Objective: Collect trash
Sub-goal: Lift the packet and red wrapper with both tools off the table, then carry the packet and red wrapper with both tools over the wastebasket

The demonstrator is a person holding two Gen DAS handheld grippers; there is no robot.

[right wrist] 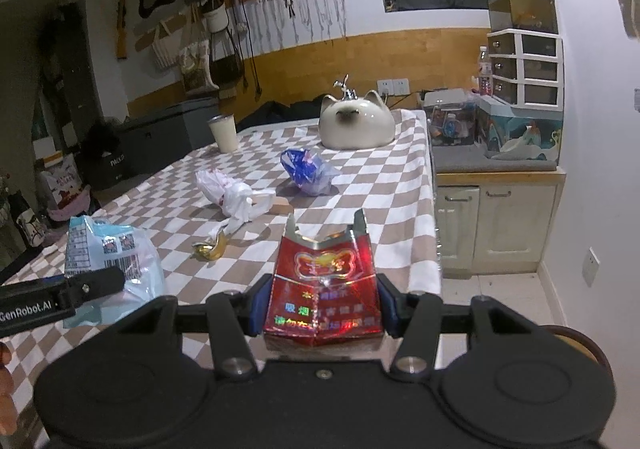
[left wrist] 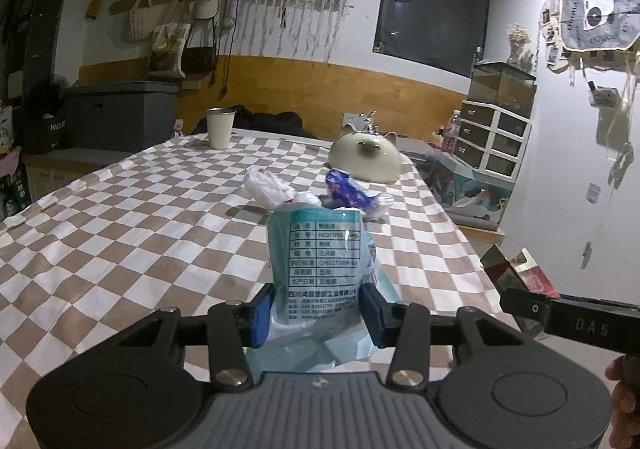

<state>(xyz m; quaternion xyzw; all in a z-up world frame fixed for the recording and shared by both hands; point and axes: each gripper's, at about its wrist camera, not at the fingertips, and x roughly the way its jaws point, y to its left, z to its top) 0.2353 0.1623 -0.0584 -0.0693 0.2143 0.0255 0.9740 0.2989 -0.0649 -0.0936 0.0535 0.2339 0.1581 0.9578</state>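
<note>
Trash sits in both claws and across the checkered bench (right wrist: 360,185). Left claw (left wrist: 318,313) is clamped on a pale blue pouch (left wrist: 320,249) with a printed table on it, held upright above the cloth. Right claw (right wrist: 320,309) is clamped on a crushed red pack (right wrist: 326,281), its torn top up, near the bench's right edge.

From the right claw's camera, a white bag (right wrist: 232,193) lies at eleven o'clock, a blue wrapper (right wrist: 308,169) at twelve, and a gold scrap (right wrist: 210,249) at ten, close by. Further back at twelve stands a cat-shaped ceramic (right wrist: 356,125), with a cream cup (right wrist: 224,133) at eleven, well apart from it.
</note>
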